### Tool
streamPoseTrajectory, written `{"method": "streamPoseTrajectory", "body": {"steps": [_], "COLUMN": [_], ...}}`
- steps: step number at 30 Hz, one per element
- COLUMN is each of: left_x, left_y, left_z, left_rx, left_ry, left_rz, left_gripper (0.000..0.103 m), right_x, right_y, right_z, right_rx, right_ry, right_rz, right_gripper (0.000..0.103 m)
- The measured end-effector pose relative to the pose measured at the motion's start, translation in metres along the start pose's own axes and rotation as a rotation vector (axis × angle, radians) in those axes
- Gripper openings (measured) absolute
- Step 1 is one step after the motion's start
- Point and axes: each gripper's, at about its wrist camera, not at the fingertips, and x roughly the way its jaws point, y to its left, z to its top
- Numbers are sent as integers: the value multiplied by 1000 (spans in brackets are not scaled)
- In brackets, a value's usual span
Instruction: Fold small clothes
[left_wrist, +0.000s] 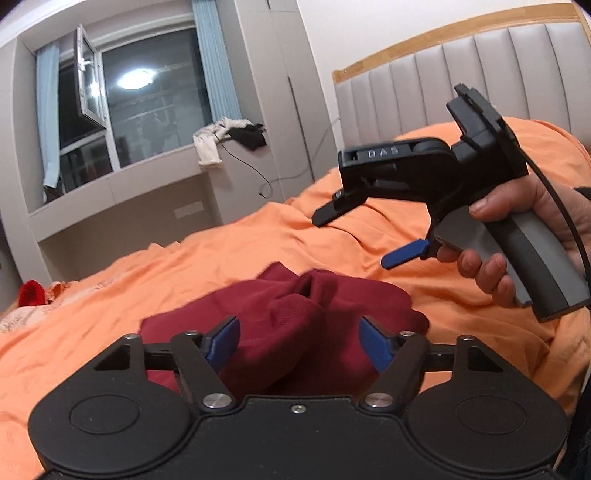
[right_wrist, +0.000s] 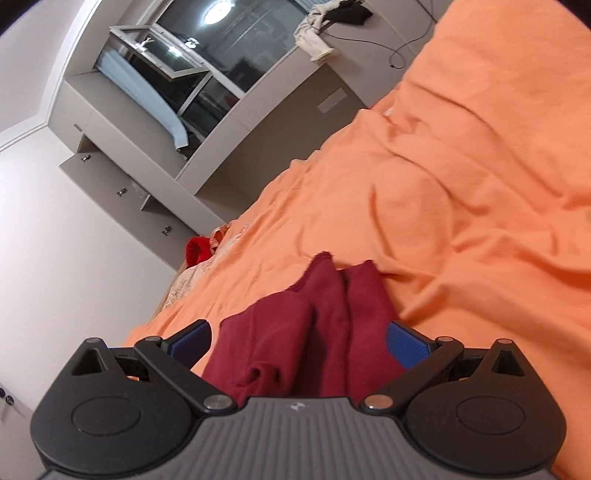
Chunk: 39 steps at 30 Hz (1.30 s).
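Observation:
A crumpled dark red garment (left_wrist: 295, 314) lies on the orange bed sheet (left_wrist: 221, 251). My left gripper (left_wrist: 299, 345) hovers just over its near side, blue pads (left_wrist: 223, 343) spread wide and pressing on nothing. In the left wrist view a hand holds my right gripper (left_wrist: 365, 236) up above the sheet to the right, fingers apart and empty. In the right wrist view the same garment (right_wrist: 317, 332) lies bunched between and beyond the open right gripper (right_wrist: 299, 345), whose blue pads (right_wrist: 408, 347) stand clear of the cloth.
A padded grey headboard (left_wrist: 461, 74) rises behind the bed. A small bright red item (left_wrist: 31, 293) sits at the bed's far left edge. White and black clothes (left_wrist: 229, 138) and a cable hang over the sill by the window. Rumpled orange sheet spreads around the garment.

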Motion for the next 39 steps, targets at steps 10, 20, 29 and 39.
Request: {"method": "streamPoseTrajectory", "body": {"steps": [10, 20, 29, 39], "left_x": [6, 5, 9, 35], "left_y": [2, -1, -28, -52], "left_z": [-1, 2, 22, 10], "left_rx": [16, 20, 48, 15], "left_ry": [25, -3, -57, 2], "left_rz": [-13, 1, -55, -135], "left_gripper": [19, 11, 10, 11], "right_x": [52, 53, 9, 11], "right_y": [-2, 4, -4, -41], "right_z": [-5, -2, 18, 11], "right_rx": [53, 20, 3, 55], "right_ry": [100, 53, -92, -49], "right_rz": [-14, 97, 98, -26], "right_gripper": [46, 6, 6, 7]}}
